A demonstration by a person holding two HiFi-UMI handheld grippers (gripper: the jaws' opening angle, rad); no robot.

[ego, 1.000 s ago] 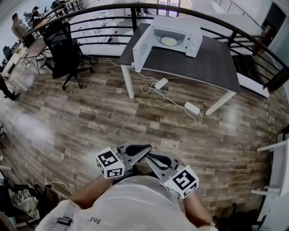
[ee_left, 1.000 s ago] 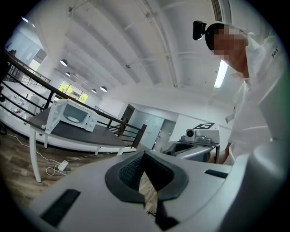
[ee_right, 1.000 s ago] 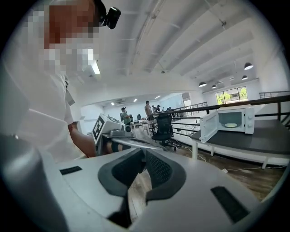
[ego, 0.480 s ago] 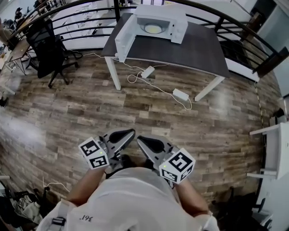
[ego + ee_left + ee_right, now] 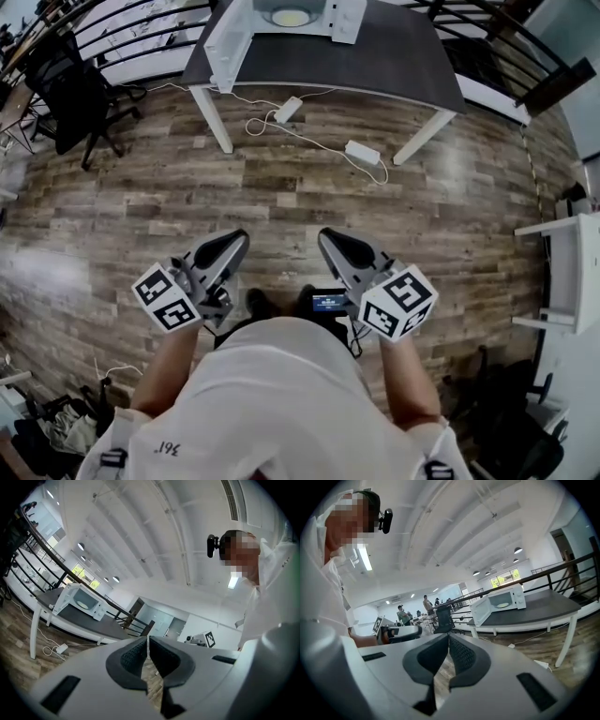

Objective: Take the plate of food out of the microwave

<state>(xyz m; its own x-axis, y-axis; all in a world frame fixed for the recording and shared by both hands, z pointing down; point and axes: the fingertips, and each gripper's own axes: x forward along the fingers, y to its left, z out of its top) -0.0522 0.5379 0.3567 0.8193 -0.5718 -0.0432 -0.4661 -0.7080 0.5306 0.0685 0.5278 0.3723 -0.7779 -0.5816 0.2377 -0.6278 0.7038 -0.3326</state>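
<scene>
- Our left gripper (image 5: 236, 240) and right gripper (image 5: 327, 236) are both pressed together, holding nothing.
- The plate of food (image 5: 291, 17) sits inside the open microwave (image 5: 339, 19) (door swung left), straight ahead and well apart; neither hand looks nearer.

Three cameras, all sharing one far-off microwave (image 5: 342, 19).
The head view looks steeply down from above the person (image 5: 281, 394) onto the floor (image 5: 281, 178), with the microwave and its surface (image 5: 375, 56) small at the top edge. Both gripper views sit low beside the person and face about level across the room. The left one shows the microwave distant at its left, the right one at its right.
</scene>
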